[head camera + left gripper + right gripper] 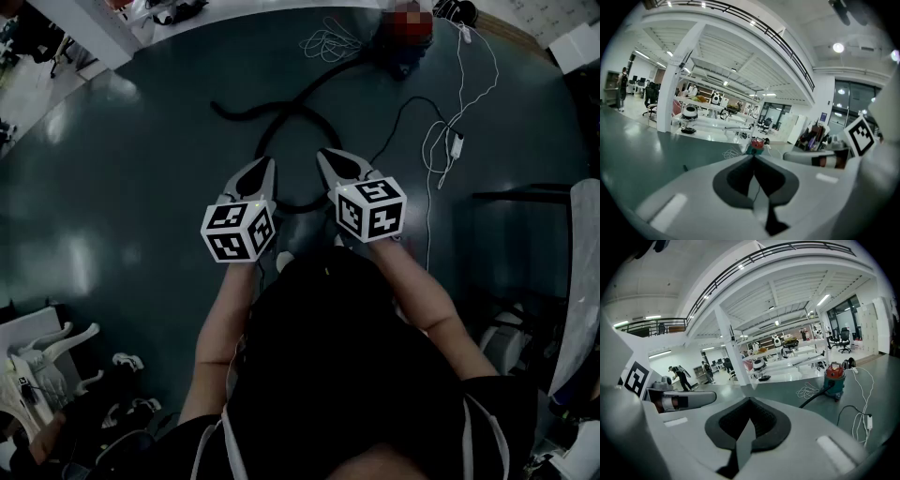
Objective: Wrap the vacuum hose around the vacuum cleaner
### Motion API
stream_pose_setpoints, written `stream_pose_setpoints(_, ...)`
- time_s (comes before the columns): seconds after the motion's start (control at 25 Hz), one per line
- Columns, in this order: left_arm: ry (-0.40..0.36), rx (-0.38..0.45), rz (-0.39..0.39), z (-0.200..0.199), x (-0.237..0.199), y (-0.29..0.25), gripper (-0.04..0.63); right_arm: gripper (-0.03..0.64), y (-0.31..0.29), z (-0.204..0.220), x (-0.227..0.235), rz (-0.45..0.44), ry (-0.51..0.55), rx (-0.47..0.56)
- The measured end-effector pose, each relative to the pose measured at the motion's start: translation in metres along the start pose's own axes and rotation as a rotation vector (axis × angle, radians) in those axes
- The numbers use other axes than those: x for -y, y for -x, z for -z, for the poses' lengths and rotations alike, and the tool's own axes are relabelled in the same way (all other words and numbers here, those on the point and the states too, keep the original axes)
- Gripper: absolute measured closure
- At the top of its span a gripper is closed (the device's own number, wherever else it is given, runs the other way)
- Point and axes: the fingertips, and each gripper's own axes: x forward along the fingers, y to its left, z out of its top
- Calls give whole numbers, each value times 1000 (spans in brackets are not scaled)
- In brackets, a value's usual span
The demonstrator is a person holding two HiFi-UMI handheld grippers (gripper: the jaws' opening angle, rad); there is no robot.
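A: How do the tools stand?
B: Left tool (270,163) and right tool (323,156) are both closed tight and empty.
A: And the vacuum?
B: The vacuum cleaner (833,378) sits at one o'clock, with the vacuum hose (234,114) sprawled on the floor (141,169) at twelve.

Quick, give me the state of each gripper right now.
Left gripper: closed, holding nothing.
Right gripper: closed, holding nothing.

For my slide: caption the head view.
Left gripper and right gripper, jaws shut and empty, above a looped black vacuum hose.
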Motion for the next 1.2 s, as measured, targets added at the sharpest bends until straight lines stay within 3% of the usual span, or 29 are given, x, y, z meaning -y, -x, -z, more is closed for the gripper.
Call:
stream_pose_setpoints(0.68,21,-23,-30,10,3,-13,586,623,2,1,24,-14,-66,19)
stream_pose_setpoints(1.2,28,-67,-70,25,43,-63,586,623,11,10,99,-35,-87,-37)
